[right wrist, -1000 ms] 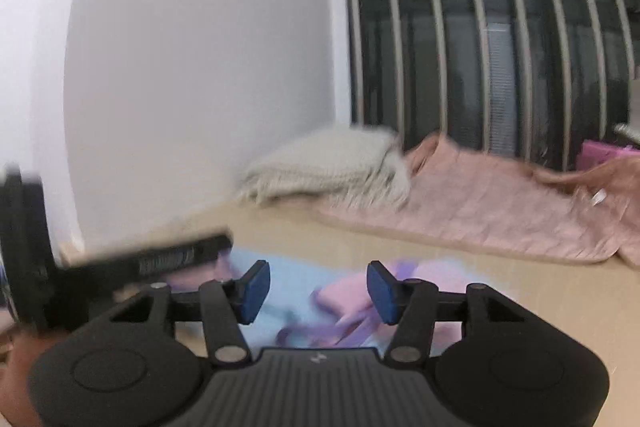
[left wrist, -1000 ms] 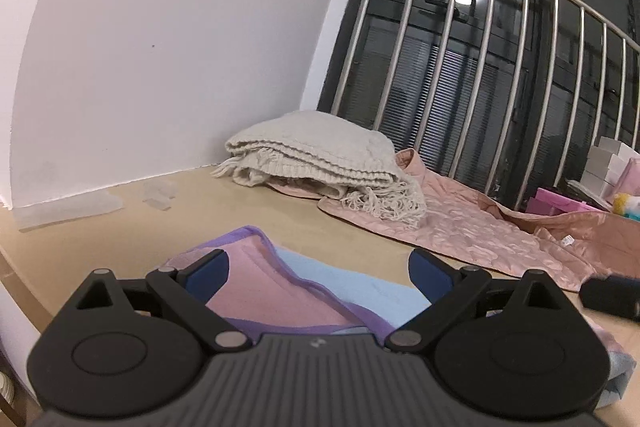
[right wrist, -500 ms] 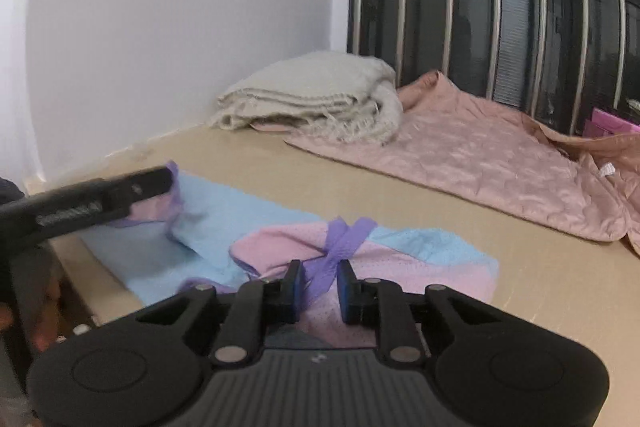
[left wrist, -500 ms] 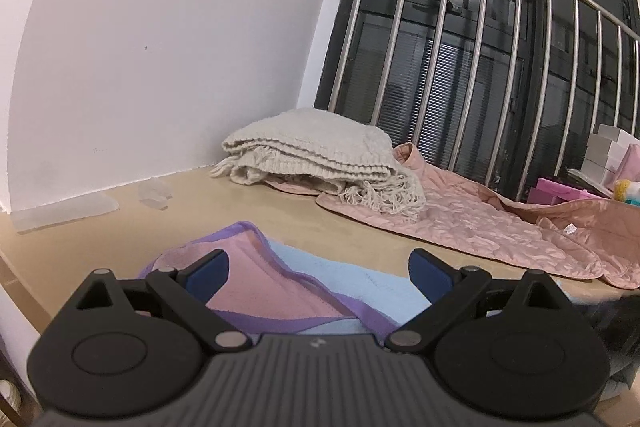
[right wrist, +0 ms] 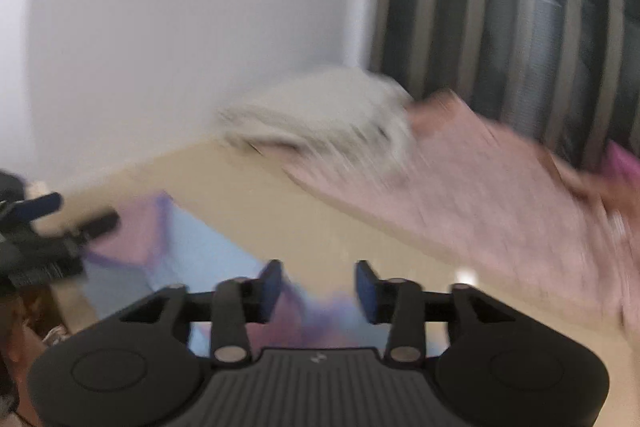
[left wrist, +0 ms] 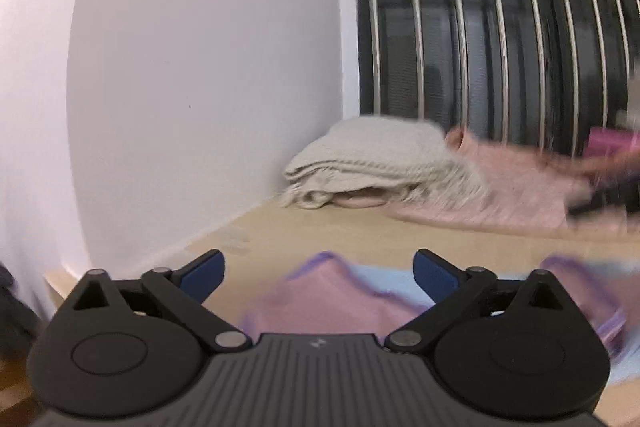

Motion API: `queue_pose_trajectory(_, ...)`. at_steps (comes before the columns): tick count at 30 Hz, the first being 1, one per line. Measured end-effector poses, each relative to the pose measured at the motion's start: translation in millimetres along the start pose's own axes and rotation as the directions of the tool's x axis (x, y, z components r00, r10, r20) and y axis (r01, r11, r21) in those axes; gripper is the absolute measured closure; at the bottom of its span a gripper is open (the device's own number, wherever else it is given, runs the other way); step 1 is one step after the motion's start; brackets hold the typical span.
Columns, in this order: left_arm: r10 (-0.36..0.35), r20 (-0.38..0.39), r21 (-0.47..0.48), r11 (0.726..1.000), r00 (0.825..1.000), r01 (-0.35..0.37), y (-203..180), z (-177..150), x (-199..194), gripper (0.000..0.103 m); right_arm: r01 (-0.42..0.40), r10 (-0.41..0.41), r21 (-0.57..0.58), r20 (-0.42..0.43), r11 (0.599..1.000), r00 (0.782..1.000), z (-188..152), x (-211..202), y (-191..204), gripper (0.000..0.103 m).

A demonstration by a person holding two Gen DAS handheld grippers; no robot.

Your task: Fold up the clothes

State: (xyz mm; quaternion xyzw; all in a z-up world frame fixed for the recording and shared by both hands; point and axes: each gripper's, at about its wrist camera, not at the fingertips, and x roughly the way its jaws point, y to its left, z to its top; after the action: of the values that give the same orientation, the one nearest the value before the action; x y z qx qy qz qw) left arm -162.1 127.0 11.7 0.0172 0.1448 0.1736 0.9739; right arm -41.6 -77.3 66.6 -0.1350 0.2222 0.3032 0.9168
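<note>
A pink and light-blue garment with purple trim (left wrist: 332, 303) lies flat on the tan surface (left wrist: 320, 231); it also shows in the right wrist view (right wrist: 200, 247). My left gripper (left wrist: 318, 273) is open and empty just above the garment's pink near-left part. My right gripper (right wrist: 318, 287) is open, its jaws apart over a purple-trimmed fold of the garment, holding nothing. The left gripper shows at the left edge of the right wrist view (right wrist: 52, 243). Both views are motion-blurred.
A folded cream knitted blanket (left wrist: 380, 163) lies in the back corner by the white wall. A pink quilted cover (left wrist: 520, 187) spreads to its right. Steel railing bars (left wrist: 500, 27) stand behind. A magenta box (left wrist: 608, 143) sits far right.
My right gripper was shut on the purple trim half a second ago and has let go and opened. Both grippers have swung; the views are now blurred.
</note>
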Motion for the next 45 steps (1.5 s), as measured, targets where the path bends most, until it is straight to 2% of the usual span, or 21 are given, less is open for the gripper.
queue_pose_trajectory(1,0.017,-0.009,0.038,0.999,1.0,-0.017,2,3,-1,0.001,-0.039,0.038,-0.05,-0.018,0.998,0.999,14,8,5,0.053)
queue_pose_trajectory(4,0.018,-0.097,0.041,0.999,0.995,-0.014,18,0,7,0.001,-0.172,0.159,-0.189,-0.085,0.967,0.984,44,49,23,0.05)
queue_pose_trajectory(7,-0.002,-0.154,0.019,1.0,0.988,0.005,29,-2,10,0.001,-0.298,0.252,-0.225,-0.21,0.928,0.945,57,99,52,0.05)
queue_pose_trajectory(9,-0.014,-0.175,0.004,1.0,0.984,0.015,33,-3,11,0.004,-0.37,0.301,-0.23,-0.284,0.9,0.91,61,129,72,0.051)
queue_pose_trajectory(10,-0.023,-0.189,-0.005,1.0,0.982,0.022,35,-4,12,0.011,-0.405,0.324,-0.231,-0.321,0.885,0.89,63,143,82,0.051)
queue_pose_trajectory(11,-0.032,-0.203,-0.014,0.999,0.979,0.029,37,-6,13,0.022,-0.418,0.326,-0.237,-0.344,0.877,0.88,64,153,91,0.051)
queue_pose_trajectory(13,-0.045,-0.23,-0.023,0.999,0.972,0.041,39,-9,17,0.04,-0.42,0.327,-0.223,-0.359,0.88,0.874,64,160,93,0.055)
queue_pose_trajectory(14,-0.049,-0.243,-0.024,0.999,0.969,0.045,40,-12,19,0.044,-0.42,0.327,-0.213,-0.364,0.882,0.872,63,162,94,0.056)
queue_pose_trajectory(15,-0.055,-0.24,-0.034,0.998,0.969,0.048,41,-13,21,0.044,-0.42,0.328,-0.203,-0.37,0.884,0.869,63,165,94,0.063)
queue_pose_trajectory(16,-0.057,-0.233,-0.055,0.997,0.971,0.046,43,-15,23,0.048,-0.421,0.329,-0.194,-0.375,0.886,0.867,63,168,94,0.078)
queue_pose_trajectory(17,-0.062,-0.227,-0.071,0.996,0.972,0.047,45,-17,24,0.054,-0.421,0.33,-0.184,-0.381,0.888,0.864,63,171,95,0.082)
queue_pose_trajectory(18,-0.066,-0.223,-0.071,0.996,0.973,0.051,45,-18,24,0.059,-0.421,0.331,-0.174,-0.386,0.89,0.861,63,173,95,0.099)
queue_pose_trajectory(19,-0.07,-0.219,-0.071,0.996,0.973,0.056,45,-18,24,0.076,-0.42,0.332,-0.165,-0.391,0.892,0.858,63,176,95,0.1)
queue_pose_trajectory(20,-0.079,-0.22,-0.07,0.995,0.972,0.065,43,-16,25,0.097,-0.415,0.33,-0.159,-0.388,0.896,0.86,63,176,94,0.1)
queue_pose_trajectory(24,-0.1,-0.238,-0.076,0.994,0.966,0.084,38,-12,29,0.101,-0.38,0.294,-0.192,-0.364,0.905,0.884,57,163,98,0.1)
queue_pose_trajectory(27,-0.14,-0.223,-0.089,0.988,0.965,0.123,34,0,32,0.102,-0.321,0.256,-0.177,-0.312,0.931,0.915,58,151,86,0.101)
queue_pose_trajectory(31,-0.212,-0.193,-0.066,0.977,0.958,0.203,19,32,44,0.102,-0.189,0.171,-0.058,-0.234,0.98,0.957,69,138,42,0.101)
queue_pose_trajectory(35,-0.318,-0.175,-0.032,0.948,0.932,0.318,-4,80,66,0.102,-0.063,0.075,0.079,-0.168,0.995,0.983,79,122,-5,0.101)
queue_pose_trajectory(40,-0.359,-0.203,0.118,0.915,0.911,0.386,-63,132,100,0.102,0.07,-0.049,0.229,-0.098,0.971,0.994,81,95,-62,0.101)
queue_pose_trajectory(42,-0.397,-0.235,0.157,0.886,0.887,0.437,-93,144,116,0.102,0.129,-0.107,0.279,-0.091,0.952,0.99,78,85,-84,0.101)
queue_pose_trajectory(45,-0.441,-0.236,0.192,0.852,0.866,0.486,-136,159,143,0.102,0.208,-0.187,0.352,-0.092,0.913,0.978,72,73,-119,0.101)
